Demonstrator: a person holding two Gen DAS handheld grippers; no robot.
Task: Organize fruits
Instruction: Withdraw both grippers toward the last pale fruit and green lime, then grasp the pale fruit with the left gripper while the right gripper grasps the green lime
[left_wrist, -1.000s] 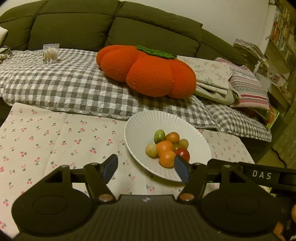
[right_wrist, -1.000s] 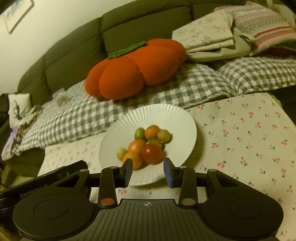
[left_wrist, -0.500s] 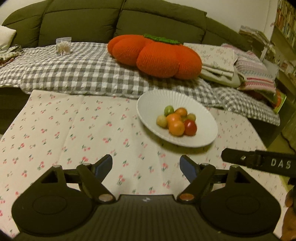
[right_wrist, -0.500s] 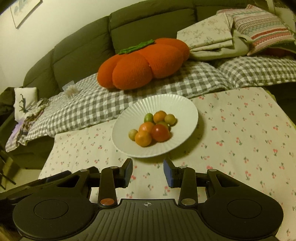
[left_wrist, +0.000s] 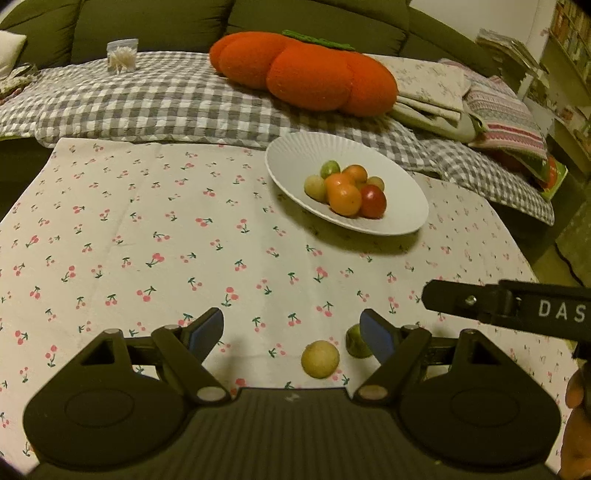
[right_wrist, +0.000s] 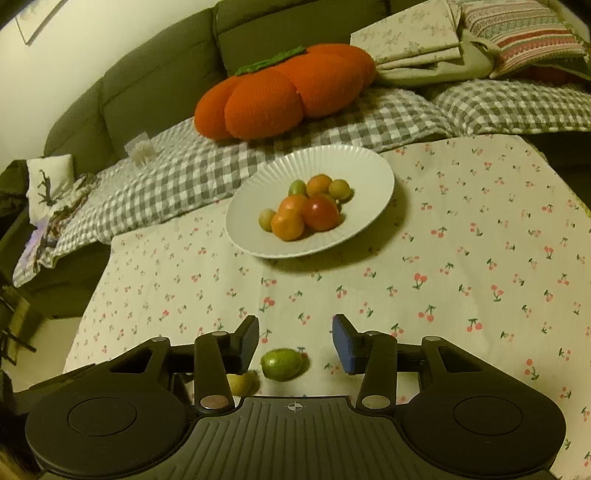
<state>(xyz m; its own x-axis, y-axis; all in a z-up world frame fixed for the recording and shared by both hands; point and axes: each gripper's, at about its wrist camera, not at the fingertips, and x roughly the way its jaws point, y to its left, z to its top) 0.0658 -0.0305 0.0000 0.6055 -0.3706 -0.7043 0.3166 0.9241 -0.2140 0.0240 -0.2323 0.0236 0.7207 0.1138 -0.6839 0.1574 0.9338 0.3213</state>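
Note:
A white ribbed plate (left_wrist: 295, 155) (right_wrist: 369, 162) on the cherry-print tablecloth holds several small fruits: orange, red, green and yellowish. Two loose fruits lie on the cloth near me: a yellowish one (left_wrist: 320, 359) (right_wrist: 240, 382) and a green one (left_wrist: 355, 341) (right_wrist: 282, 364). My left gripper (left_wrist: 293, 330) is open and empty, with the yellowish fruit between its fingers and the green one by its right finger. My right gripper (right_wrist: 294, 341) is open and empty, with the green fruit just below its fingertips. The right gripper's arm shows in the left wrist view (left_wrist: 506, 304).
Behind the table a green sofa carries a grey checked blanket (left_wrist: 147, 99), an orange pumpkin cushion (left_wrist: 306, 74) (right_wrist: 288, 88), folded cloths and a striped pillow (left_wrist: 506, 118). A small clear box (left_wrist: 122, 55) stands on the blanket at the left. Shelves stand at the far right.
Both grippers have pulled back from the plate toward the near table edge. The two loose fruits have come into view between and beside the fingers. The right gripper has opened wider.

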